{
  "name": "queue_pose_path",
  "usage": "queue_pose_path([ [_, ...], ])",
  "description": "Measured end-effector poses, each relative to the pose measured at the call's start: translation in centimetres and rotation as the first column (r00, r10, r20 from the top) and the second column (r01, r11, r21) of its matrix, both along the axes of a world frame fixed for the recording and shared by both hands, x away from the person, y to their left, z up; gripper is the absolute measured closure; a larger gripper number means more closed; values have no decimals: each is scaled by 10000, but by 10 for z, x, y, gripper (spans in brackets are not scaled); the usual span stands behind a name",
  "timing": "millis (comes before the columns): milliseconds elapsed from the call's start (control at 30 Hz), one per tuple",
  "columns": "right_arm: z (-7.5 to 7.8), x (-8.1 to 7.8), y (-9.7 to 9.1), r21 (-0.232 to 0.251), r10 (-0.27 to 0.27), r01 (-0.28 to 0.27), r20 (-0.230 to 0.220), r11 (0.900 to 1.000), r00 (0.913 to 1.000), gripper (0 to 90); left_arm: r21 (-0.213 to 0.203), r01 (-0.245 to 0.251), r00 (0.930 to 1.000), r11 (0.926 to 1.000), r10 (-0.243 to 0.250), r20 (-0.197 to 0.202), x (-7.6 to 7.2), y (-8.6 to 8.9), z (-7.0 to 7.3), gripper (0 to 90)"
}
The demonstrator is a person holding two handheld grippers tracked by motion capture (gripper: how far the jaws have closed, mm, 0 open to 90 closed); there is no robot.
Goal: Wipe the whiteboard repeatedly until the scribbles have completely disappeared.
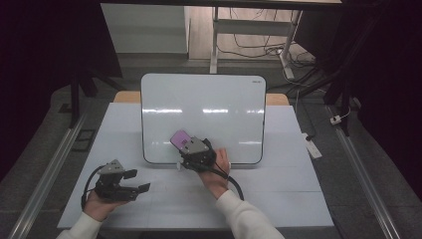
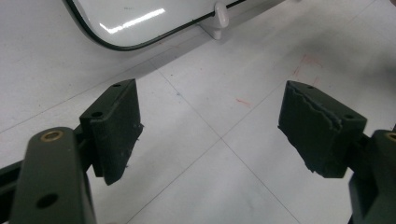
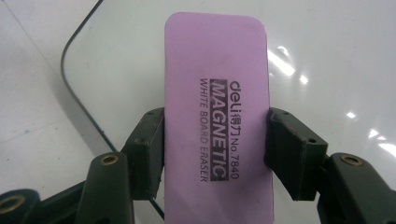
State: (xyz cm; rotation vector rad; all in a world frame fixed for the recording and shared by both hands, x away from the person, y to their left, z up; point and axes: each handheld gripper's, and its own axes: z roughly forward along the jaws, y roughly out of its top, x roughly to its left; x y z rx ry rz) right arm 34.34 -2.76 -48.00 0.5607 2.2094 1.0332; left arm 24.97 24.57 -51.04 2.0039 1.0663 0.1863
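Note:
A white board (image 1: 204,104) with a dark rim lies on the table, its surface glossy. My right gripper (image 1: 186,144) is over the board's near left part, shut on a pink magnetic whiteboard eraser (image 1: 179,139). In the right gripper view the eraser (image 3: 215,107) stands lengthwise between both pads, which press on its long sides, with the board (image 3: 327,56) beneath it. My left gripper (image 1: 138,181) rests low at the table's near left, jaws open and empty (image 2: 210,135). The board's corner (image 2: 135,23) lies ahead of it.
The white table top (image 1: 278,189) has tile-like seams and faint red marks (image 2: 303,65). A small white peg (image 2: 220,16) sits at the board's near edge. Table legs and cables (image 1: 259,47) lie on the floor behind. Rails run along both sides.

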Motion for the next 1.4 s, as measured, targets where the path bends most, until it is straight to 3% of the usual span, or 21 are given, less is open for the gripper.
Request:
queue_pose_path([
  [133,4,3,-11,352,-120,135,-433,9993,9990,407,-56,-41,10000,10000,41,30,0,1,1,219],
  [300,17,5,-51,1193,-545,621,-660,9909,9963,407,-30,-21,10000,10000,21,3,1,1,0,219],
  [500,24,-7,-96,1869,-314,490,-962,9812,9949,407,-85,-120,9999,9999,120,22,1,0,1,219],
  [600,25,-14,-115,2346,-119,403,-1213,9713,9926,406,-78,-127,9999,9999,128,89,1,-1,1,219],
  [967,20,-42,-153,2245,412,-156,-1101,9743,9931,406,-162,-36,9997,9999,40,240,0,-5,4,218],
  [1400,13,-43,-160,2121,1301,-933,-1666,9728,9774,405,-545,232,9990,9982,-211,387,0,-5,8,209],
])
